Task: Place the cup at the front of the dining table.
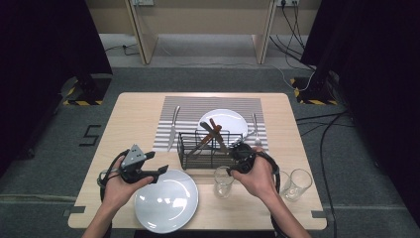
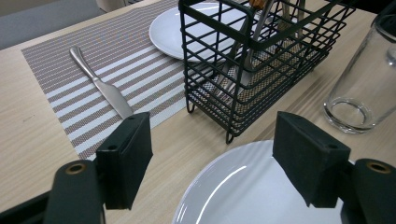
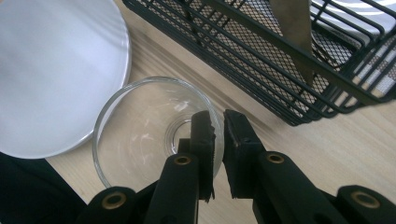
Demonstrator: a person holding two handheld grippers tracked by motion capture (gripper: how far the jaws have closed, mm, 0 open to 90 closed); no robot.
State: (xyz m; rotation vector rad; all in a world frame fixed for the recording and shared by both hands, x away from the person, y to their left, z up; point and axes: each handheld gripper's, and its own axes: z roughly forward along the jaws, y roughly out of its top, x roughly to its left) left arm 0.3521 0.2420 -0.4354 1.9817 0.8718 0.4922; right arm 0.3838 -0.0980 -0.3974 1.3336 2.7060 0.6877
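Note:
My right gripper (image 1: pixel 234 166) is shut on the rim of a clear glass (image 1: pixel 223 182) that stands just in front of the black wire basket (image 1: pixel 205 148). In the right gripper view one jaw of the right gripper (image 3: pixel 217 117) is inside the glass (image 3: pixel 140 135) and the other outside, pinching its wall. My left gripper (image 1: pixel 161 173) hovers open over the left edge of the near white plate (image 1: pixel 166 201). The left gripper (image 2: pixel 212 128) has nothing between its jaws, with the plate (image 2: pixel 252 186) below them.
The basket (image 2: pixel 252 60) holds several utensils. Behind it a striped placemat (image 1: pixel 188 111) carries a knife (image 1: pixel 173 126), a second white plate (image 1: pixel 233 119) and a fork (image 1: pixel 256 129). Another glass (image 1: pixel 297 184) stands near the table's front right.

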